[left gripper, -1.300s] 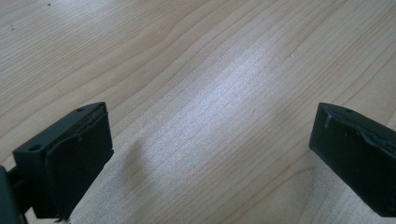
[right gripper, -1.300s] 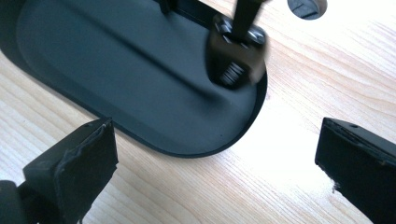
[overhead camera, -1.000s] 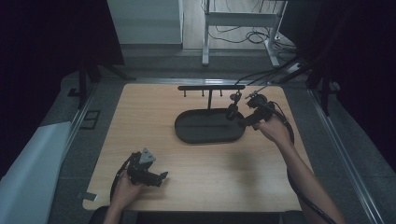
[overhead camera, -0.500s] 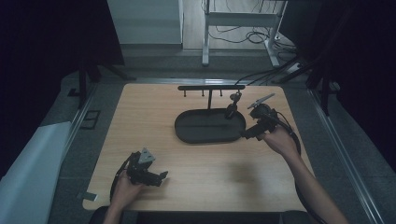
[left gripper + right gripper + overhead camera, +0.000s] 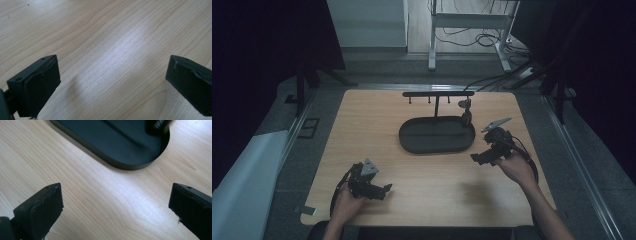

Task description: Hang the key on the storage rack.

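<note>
No text can be read. In the right gripper view a dark item (image 5: pixel 157 125) at the top edge, above the tray (image 5: pixel 117 142), bears a few pale marks that may be letters, cut off by the frame and too blurred to make out.
</note>
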Motion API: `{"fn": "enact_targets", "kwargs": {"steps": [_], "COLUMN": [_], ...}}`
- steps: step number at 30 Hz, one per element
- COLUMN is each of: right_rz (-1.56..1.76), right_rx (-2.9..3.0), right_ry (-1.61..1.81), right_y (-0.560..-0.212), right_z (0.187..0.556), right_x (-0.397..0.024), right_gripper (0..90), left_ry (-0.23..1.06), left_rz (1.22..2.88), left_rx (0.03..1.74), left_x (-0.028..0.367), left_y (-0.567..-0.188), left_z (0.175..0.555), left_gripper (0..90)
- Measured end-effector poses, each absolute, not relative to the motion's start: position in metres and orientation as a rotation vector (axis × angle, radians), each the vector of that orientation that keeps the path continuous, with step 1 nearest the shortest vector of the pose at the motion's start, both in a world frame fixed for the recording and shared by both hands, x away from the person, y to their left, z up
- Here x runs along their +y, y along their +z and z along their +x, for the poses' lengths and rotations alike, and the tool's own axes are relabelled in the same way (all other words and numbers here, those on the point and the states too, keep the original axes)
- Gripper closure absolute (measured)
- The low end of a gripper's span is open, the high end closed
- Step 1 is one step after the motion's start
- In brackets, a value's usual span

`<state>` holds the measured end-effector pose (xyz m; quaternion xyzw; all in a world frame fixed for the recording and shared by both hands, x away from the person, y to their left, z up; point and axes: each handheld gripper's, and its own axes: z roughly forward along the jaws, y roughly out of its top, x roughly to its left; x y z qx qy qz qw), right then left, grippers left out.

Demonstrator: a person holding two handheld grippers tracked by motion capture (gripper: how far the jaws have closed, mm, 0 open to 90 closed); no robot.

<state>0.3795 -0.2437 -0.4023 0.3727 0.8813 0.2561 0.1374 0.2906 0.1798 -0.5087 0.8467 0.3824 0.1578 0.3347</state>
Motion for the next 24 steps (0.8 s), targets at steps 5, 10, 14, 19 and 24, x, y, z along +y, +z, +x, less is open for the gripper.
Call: {"fn": "enact_targets", "kwargs": {"steps": [5, 10, 14, 19, 24], "right_rz": [1.084, 1.091, 1.079, 1.096, 1.145], "right_rx": [2.546, 2.555, 2.544, 2.497, 2.476], "right_ry": [0.791, 0.818, 0.825, 0.853, 0.887], "right_y": [-0.416, -0.439, -0.453, -0.468, -0.484], "right_z": [0.368, 0.356, 0.347, 0.337, 0.332], "right_x": [-0.249, -0.250, -0.250, -0.253, -0.259], "right_gripper": [0.0, 0.0, 0.0, 0.0, 0.0], "left_ry": [0.415, 0.415, 0.418, 0.420, 0.420], "left_rz": [2.214, 2.214, 2.211, 2.213, 2.218], "left_rx": [0.993, 0.993, 0.992, 0.991, 0.987], "left_x": [0.179, 0.179, 0.178, 0.178, 0.177], "left_y": [-0.508, -0.508, -0.509, -0.509, -0.509], "left_z": [0.290, 0.290, 0.290, 0.290, 0.290], "left_gripper": [0.0, 0.0, 0.0, 0.0, 0.0]}}
